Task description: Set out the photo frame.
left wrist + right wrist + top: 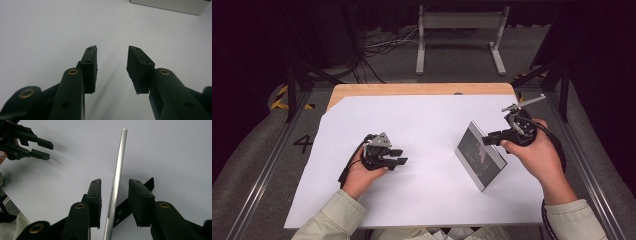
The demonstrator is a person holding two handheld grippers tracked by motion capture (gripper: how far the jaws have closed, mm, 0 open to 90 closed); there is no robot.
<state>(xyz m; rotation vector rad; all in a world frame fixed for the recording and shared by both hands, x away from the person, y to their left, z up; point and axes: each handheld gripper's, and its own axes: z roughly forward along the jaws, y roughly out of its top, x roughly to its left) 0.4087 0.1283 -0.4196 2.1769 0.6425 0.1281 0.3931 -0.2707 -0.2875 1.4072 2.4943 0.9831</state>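
On the wooden table (412,89) lies a large white sheet (412,125) that covers most of its top, leaving a strip of wood bare at the far edge. To the right of the sheet's middle stands a flat framed panel (479,155) with a dark face and pale rim, tilted up on one long edge. The right gripper (493,139) is at the panel's upper edge; in the right gripper view that edge shows as a thin silvery strip (116,187) running up between the jaws, which stand a little apart with a gap on both sides and neither pad pressing on it. On the near left, well apart from the panel, the left gripper (398,156) rests low over the sheet, its jaws fairly wide with nothing between them. The panel's pale corner (172,5) shows far off in the left gripper view.
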